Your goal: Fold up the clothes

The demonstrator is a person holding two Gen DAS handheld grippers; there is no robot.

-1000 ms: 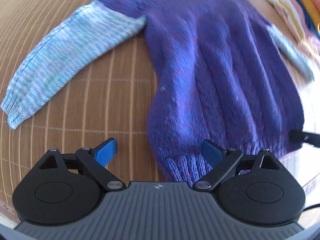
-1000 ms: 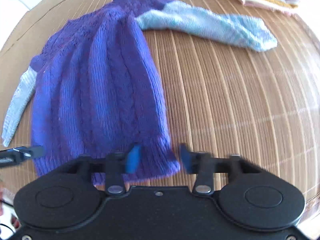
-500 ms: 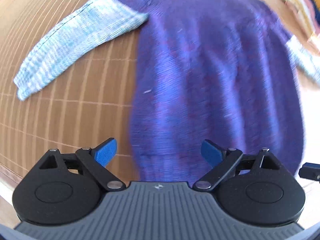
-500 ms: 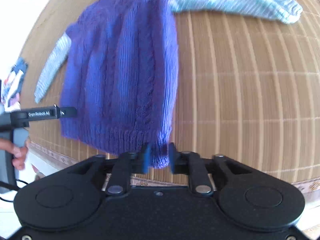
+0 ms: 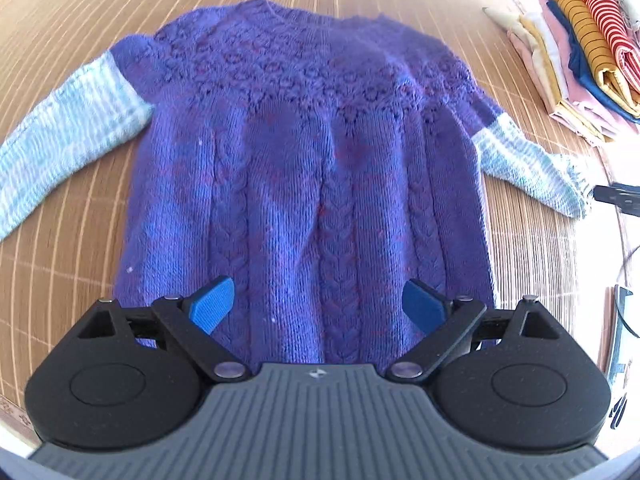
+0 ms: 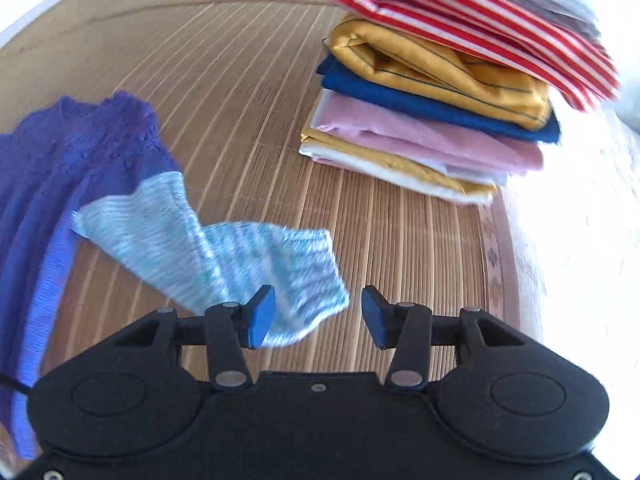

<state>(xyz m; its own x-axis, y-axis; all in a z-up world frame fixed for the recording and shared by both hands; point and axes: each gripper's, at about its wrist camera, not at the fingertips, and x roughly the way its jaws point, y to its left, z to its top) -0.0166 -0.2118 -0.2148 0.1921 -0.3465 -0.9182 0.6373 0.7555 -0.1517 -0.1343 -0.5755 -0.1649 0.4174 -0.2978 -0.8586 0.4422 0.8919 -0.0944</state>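
A purple knitted sweater (image 5: pixel 312 160) with light blue sleeves lies flat on the bamboo mat, collar at the far end. Its left sleeve (image 5: pixel 68 140) and right sleeve (image 5: pixel 532 164) spread outwards. My left gripper (image 5: pixel 316 306) is open and empty, hovering over the hem at the middle of the body. My right gripper (image 6: pixel 318 314) is open and empty, just above the cuff end of the right sleeve (image 6: pixel 240 268). The purple body (image 6: pixel 48 208) is at the left in the right wrist view. The tip of the right gripper shows at the right edge of the left wrist view (image 5: pixel 618 196).
A stack of folded clothes (image 6: pixel 432 112) sits on the mat (image 6: pixel 240 80) to the far right; it also shows in the left wrist view (image 5: pixel 580 52). The mat's patterned edge (image 6: pixel 496 264) runs at the right, with a white surface beyond it.
My right gripper let go of the hem corner, opened, and swung right to the right sleeve's cuff. My left gripper moved right to the middle of the hem, staying open.
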